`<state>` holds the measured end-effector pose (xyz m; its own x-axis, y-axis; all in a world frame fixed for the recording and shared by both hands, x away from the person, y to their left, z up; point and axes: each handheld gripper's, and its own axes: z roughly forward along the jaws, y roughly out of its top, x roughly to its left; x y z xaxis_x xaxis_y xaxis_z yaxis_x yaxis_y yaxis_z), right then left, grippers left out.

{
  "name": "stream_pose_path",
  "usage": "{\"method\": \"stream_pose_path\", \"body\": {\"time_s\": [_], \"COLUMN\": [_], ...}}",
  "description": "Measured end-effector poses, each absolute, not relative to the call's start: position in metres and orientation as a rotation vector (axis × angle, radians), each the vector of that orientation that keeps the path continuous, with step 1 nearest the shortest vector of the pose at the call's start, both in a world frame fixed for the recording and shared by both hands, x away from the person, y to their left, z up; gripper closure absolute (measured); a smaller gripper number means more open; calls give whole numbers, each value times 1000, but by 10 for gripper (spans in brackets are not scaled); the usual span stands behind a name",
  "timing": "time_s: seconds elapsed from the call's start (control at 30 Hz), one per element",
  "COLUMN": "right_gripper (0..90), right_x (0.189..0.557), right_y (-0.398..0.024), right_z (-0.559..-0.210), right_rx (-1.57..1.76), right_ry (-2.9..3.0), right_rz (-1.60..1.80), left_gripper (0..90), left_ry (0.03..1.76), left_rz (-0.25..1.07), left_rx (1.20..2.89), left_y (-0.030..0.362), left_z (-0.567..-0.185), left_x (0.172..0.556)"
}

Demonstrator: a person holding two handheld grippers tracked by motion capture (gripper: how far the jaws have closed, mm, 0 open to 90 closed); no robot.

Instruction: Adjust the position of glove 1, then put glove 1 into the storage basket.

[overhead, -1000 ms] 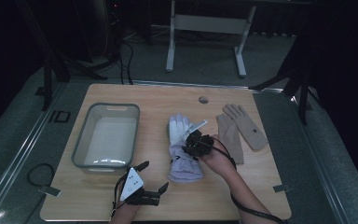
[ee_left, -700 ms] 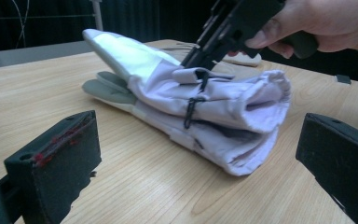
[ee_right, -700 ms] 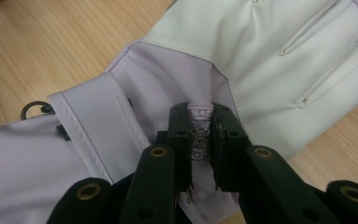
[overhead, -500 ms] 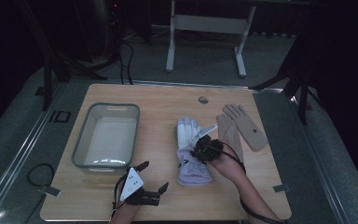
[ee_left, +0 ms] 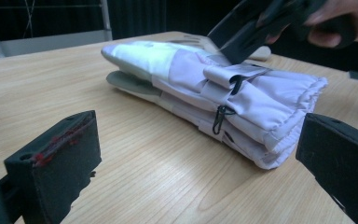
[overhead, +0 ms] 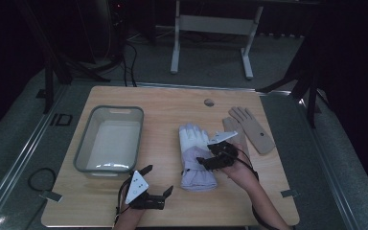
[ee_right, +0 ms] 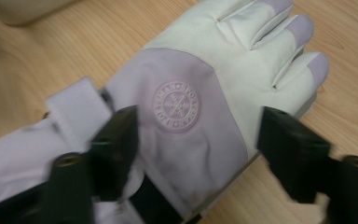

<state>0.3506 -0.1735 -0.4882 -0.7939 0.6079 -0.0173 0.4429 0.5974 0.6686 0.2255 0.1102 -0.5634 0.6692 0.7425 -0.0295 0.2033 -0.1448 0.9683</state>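
Our right gripper (overhead: 210,154) hovered over the lilac-and-white gloves (overhead: 195,154), jaws just opened, gripping nothing; our left gripper (overhead: 159,181), open too, faced their cuffs.

"ID" on floor (overhead: 61,119)

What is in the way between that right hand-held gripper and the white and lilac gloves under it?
Nothing visible. The right hand-held gripper hangs just over the stacked gloves, its jaws having just been opening, astride the lilac cuff with no pad pressing on it. Bare table surrounds them.
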Motion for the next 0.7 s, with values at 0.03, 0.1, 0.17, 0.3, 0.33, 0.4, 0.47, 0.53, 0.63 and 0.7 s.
{"method": "stream_pose_path", "body": {"time_s": [0.03, 0.1, 0.17, 0.3, 0.33, 0.4, 0.47, 0.53, 0.63, 0.7], "right_gripper": [239, 164, 141, 130, 131, 135, 144, 150, 149, 145], "right_x": [349, 347, 343, 340, 340, 339, 338, 338, 335, 335], "right_y": [-178, -186, -193, -207, -211, -218, -225, -227, -233, -234], "right_z": [-488, -489, -491, -496, -496, -495, -492, -490, -486, -485], "right_rx": [876, 882, 872, 876, 868, 850, 869, 910, 981, 1038], "right_ry": [2595, 2612, 2618, 2577, 2541, 2452, 2417, 2431, 2423, 2413], "right_rz": [1006, 1031, 1028, 1055, 1079, 1116, 1167, 1165, 1207, 1205], "left_gripper": [0, 0, 0, 0, 0, 0, 0, 0, 0, 0], "left_ry": [776, 771, 775, 816, 834, 863, 868, 871, 871, 871], "left_rz": [563, 580, 592, 565, 548, 496, 469, 433, 425, 420], "left_rx": [1698, 1710, 1713, 1732, 1732, 1726, 1730, 1736, 1777, 1792], "left_y": [110, 108, 107, 106, 106, 106, 105, 102, 95, 91], "left_z": [-563, -562, -560, -555, -555, -551, -548, -544, -536, -532], "left_x": [226, 225, 225, 229, 231, 234, 235, 237, 237, 239]}}
